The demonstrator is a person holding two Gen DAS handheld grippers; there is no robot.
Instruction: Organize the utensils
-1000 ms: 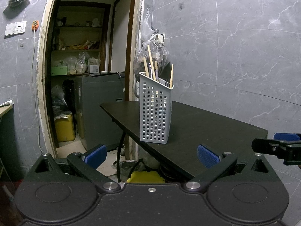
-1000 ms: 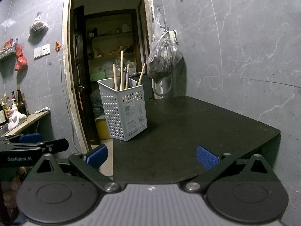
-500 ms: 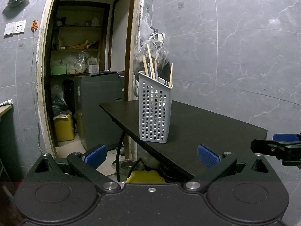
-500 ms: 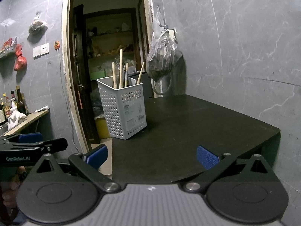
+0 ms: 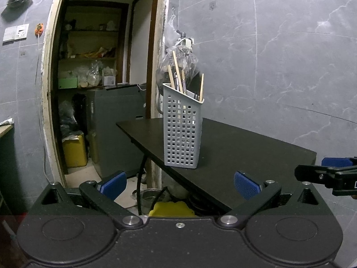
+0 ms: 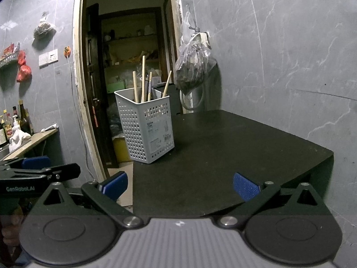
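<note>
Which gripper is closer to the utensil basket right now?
Left, slightly, as far as I can judge. The left gripper faces the utensil basket straight ahead; the right gripper, alongside, has it ahead and leftward.

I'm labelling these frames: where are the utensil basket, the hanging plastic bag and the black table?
utensil basket (image 6: 148, 131), right wrist view, perforated front wall.
hanging plastic bag (image 6: 193, 67), right wrist view, bulging middle.
black table (image 6: 234, 147), right wrist view, bare top.

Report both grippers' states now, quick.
Left gripper: open, holding nothing.
Right gripper: open, holding nothing.
</note>
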